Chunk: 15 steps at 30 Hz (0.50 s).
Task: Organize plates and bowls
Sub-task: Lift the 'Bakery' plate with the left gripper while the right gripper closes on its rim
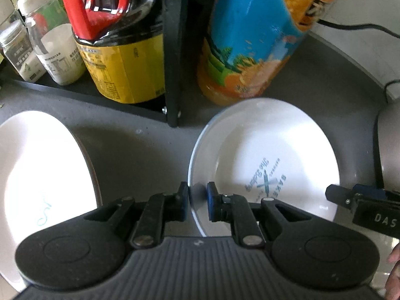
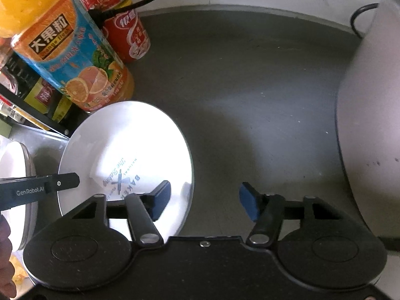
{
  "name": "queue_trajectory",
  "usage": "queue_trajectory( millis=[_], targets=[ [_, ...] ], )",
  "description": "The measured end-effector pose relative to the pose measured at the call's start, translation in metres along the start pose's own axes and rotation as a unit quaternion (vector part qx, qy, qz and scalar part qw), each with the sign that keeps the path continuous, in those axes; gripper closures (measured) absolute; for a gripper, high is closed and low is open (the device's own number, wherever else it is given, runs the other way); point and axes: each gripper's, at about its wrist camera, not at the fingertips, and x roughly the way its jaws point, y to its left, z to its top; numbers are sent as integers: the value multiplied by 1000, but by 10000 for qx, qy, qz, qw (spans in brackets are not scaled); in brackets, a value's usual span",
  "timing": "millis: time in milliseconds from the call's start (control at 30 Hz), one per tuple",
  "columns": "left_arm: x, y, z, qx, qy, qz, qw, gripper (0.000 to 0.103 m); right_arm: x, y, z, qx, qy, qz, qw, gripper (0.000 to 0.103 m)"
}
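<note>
Left gripper (image 1: 197, 197) pinches the printed plate's (image 1: 270, 150) near rim on the grey counter (image 2: 250, 87); right gripper (image 2: 205, 200) straddles the opposite rim, unclosed — seat both pads squarely before lifting.

Your left gripper's fingers (image 1: 184, 201) straddle the printed plate's (image 1: 275, 150) rim; a juice bottle (image 1: 250, 50) stands beyond, another plate (image 1: 37, 165) lies left.
</note>
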Motion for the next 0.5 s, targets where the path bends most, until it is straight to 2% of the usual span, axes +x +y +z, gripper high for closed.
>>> queue_trajectory(
  millis=[67, 100, 200, 300, 367, 500],
  targets=[
    [1, -1, 5, 4, -29, 24, 10000, 89, 4, 0, 3, -1, 106, 44, 9999, 55],
    [1, -1, 6, -10, -33, 28, 10000, 89, 7, -1, 5, 14, 197, 100, 9998, 63],
    [-1, -3, 7, -24, -22, 34, 10000, 89, 15, -2, 8, 141, 390, 300, 9987, 69],
    [-2, -1, 8, -58, 14, -4, 10000, 90, 16, 3, 9, 114, 420, 440, 9981, 84],
    [-3, -1, 6, -102, 41, -52, 9999, 90, 15, 8, 9, 35, 408, 335, 9986, 84],
    [-3, 4, 7, -177, 126, -99, 9997, 91, 10, 8, 4, 60, 376, 431, 9983, 86]
  ],
)
